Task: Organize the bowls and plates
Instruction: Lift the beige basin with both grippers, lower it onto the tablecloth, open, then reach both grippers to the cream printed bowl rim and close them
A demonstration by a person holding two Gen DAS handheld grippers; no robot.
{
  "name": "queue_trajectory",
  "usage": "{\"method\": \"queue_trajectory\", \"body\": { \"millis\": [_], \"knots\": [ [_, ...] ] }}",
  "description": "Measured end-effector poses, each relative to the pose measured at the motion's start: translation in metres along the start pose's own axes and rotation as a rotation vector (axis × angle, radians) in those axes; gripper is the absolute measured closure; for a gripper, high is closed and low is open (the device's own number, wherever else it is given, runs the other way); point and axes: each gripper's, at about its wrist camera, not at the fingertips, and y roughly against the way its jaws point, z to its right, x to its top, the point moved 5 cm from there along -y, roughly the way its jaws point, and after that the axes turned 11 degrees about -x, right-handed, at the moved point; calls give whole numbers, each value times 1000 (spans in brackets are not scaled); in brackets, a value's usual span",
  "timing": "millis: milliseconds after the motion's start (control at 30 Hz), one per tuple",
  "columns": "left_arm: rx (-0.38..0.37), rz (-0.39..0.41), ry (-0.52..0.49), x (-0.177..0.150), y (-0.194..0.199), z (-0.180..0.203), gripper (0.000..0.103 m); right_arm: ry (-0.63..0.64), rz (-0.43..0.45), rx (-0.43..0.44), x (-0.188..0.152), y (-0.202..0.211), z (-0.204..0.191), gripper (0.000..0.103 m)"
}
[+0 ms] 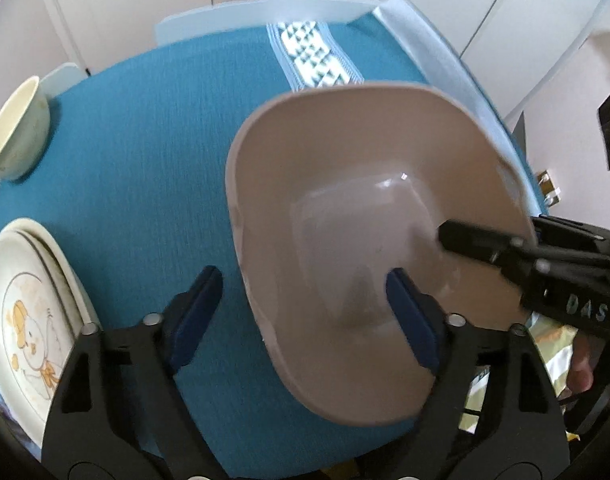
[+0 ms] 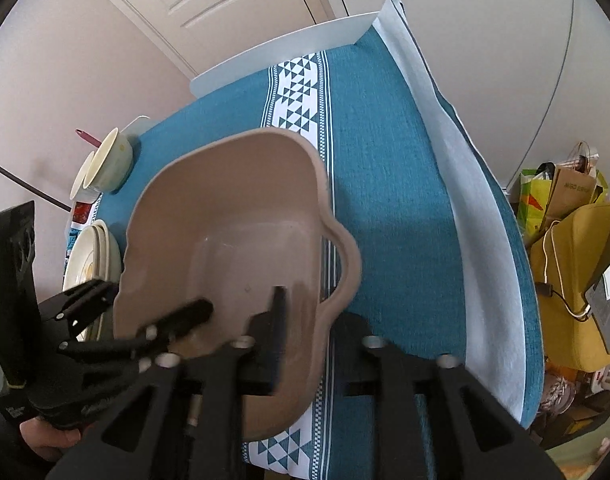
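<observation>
One taupe bowl [image 1: 345, 200], squarish with rounded corners and a lobed handle, smooth and glossy, held tilted above teal woven tablecloth [image 1: 145, 160]. Underside hidden; far rim blurred. Clamped at the near wall by right gripper [image 2: 313, 320], one black finger inside, the other outside and partly covered by the rim. Left gripper [image 1: 305, 304] level beside it, blue pads [image 1: 201, 304] spread wide astride the opposite rim, touching or not impossible to tell. Off to the left, stacked cartoon plates [image 1: 25, 300], cut off by the frame, and a cream bowl [image 1: 17, 132].
</observation>
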Motion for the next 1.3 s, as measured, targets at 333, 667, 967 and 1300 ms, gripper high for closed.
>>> {"method": "queue_trajectory", "body": {
  "millis": [333, 667, 967, 1300],
  "knots": [
    [46, 5, -34, 2, 12, 4, 20, -40, 80, 3, 14, 26, 10, 40],
    [114, 133, -33, 4, 95, 0, 19, 76, 256, 34, 41, 110, -26, 40],
    [187, 347, 68, 15, 213, -62, 4, 259, 397, 114, 75, 159, -128, 1],
    [149, 383, 295, 44, 256, -220, 3, 372, 389, 111, 125, 141, -253, 1]
  ]
}}
